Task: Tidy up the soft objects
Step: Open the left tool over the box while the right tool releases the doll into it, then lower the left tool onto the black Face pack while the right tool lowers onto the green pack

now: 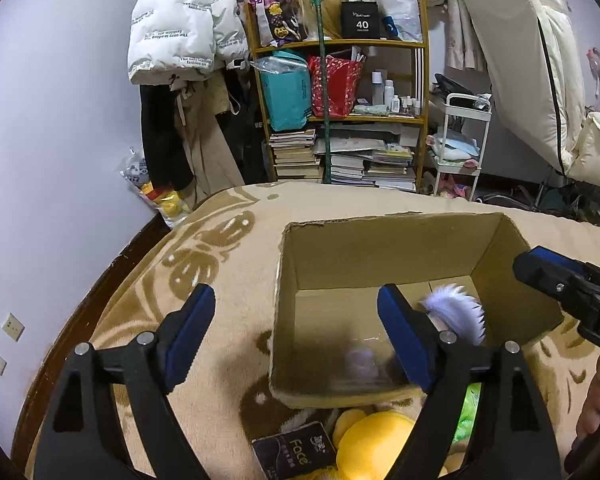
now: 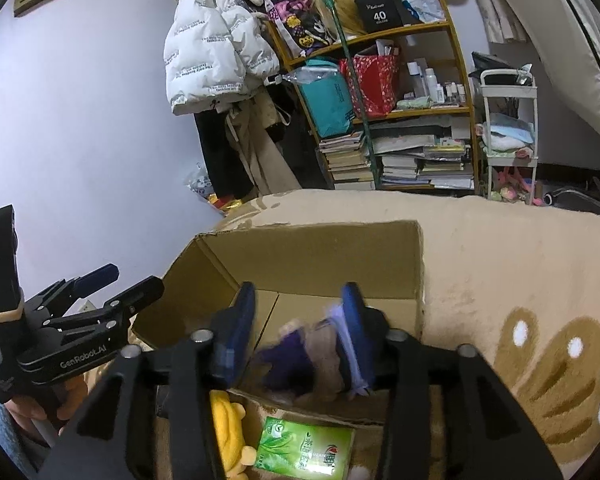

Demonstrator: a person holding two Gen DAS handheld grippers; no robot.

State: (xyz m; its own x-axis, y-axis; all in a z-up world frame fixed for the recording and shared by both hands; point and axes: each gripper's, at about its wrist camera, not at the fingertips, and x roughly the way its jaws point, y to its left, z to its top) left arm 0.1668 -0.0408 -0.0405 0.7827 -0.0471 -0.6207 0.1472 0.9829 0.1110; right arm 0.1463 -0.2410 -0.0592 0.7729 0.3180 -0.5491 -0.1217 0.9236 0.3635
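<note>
An open cardboard box (image 1: 324, 256) (image 2: 300, 252) stands on a beige blanket. A plush doll with pale lilac spiky hair (image 1: 458, 312) and purple and tan body (image 2: 300, 356) is in the box, blurred, between the right gripper's fingers. My right gripper (image 2: 298, 336) is open over the box's near edge; it also shows in the left wrist view (image 1: 560, 284). My left gripper (image 1: 296, 340) is open and empty, above the box's left wall; it also shows in the right wrist view (image 2: 120, 280). A yellow plush (image 1: 376, 440) (image 2: 228, 428) lies in front of the box.
A green tissue pack (image 2: 304, 450) and a dark "Face" pack (image 1: 294, 454) lie on the blanket (image 2: 500, 264) near the box. A wooden shelf (image 1: 340, 120) with books and bags, hanging coats (image 1: 180, 40), a white cart (image 1: 460, 152) and a propped mattress (image 1: 540, 60) stand behind.
</note>
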